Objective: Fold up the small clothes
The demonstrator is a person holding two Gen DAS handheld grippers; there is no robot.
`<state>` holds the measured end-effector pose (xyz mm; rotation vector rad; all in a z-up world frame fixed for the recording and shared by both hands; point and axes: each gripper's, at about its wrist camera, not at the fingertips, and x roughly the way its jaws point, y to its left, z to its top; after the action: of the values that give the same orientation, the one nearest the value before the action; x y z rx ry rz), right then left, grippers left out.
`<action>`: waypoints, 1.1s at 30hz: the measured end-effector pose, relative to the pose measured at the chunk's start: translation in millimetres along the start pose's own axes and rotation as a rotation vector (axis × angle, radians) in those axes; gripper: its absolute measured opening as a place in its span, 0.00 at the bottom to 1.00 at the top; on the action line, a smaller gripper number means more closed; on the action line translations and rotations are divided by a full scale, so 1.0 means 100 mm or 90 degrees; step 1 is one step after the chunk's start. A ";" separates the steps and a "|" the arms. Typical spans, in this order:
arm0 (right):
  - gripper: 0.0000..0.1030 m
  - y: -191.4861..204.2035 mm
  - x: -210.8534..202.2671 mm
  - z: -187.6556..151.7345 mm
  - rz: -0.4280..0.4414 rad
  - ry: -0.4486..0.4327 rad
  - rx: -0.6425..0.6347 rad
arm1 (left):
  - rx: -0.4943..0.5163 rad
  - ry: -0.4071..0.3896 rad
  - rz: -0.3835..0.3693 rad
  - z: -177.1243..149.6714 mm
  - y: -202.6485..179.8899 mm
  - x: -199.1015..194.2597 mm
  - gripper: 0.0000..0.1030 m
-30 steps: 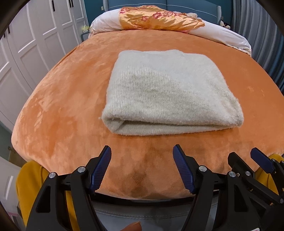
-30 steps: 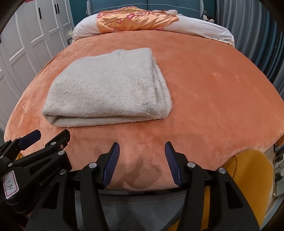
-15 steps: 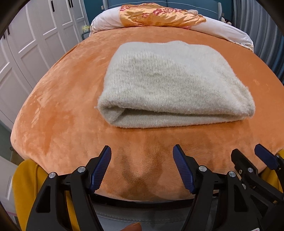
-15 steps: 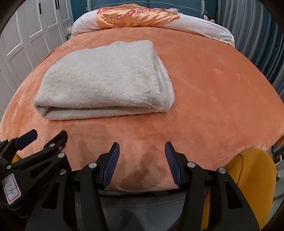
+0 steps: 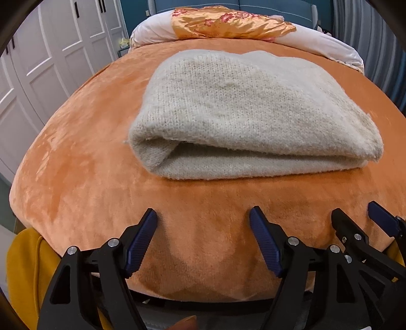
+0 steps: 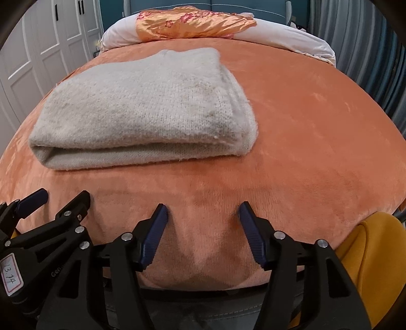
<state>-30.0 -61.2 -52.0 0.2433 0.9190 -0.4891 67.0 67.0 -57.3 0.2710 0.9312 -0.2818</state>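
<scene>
We see folded cream knitted sweater [image 5: 248, 119] lying flat on orange plush blanket [image 5: 83, 157], middle of bed, folded edge toward us. Our left gripper [image 5: 203, 215] over bare blanket just in front of sweater, jaws opening, nothing between them. Our right gripper [image 6: 203, 210] beside it, also in front of sweater, near its right corner, jaws opening, empty. White pillow with orange floral satin cover [image 6: 195, 22] behind sweater.

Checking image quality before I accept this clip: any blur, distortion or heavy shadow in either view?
Left wrist: sharp; fisheye bulges the orange blanket; folded knit sweater crisp. Right wrist: equally sharp, same bulge, soft gripper shadows on the blanket, dark vignette at corners.
</scene>
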 end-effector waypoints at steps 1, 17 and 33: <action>0.57 0.01 0.00 -0.01 -0.003 -0.003 -0.003 | -0.001 -0.005 -0.001 -0.01 0.00 0.00 0.73; 0.64 0.00 0.02 -0.08 -0.010 -0.021 0.001 | -0.014 -0.039 -0.004 -0.07 0.06 0.02 0.80; 0.64 -0.03 0.03 -0.08 -0.008 -0.021 -0.001 | -0.013 -0.040 -0.004 -0.08 0.07 0.02 0.80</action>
<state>-35.2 -62.0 -59.3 0.2271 0.8889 -0.5033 64.8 76.0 -63.0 0.2389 0.8729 -0.2845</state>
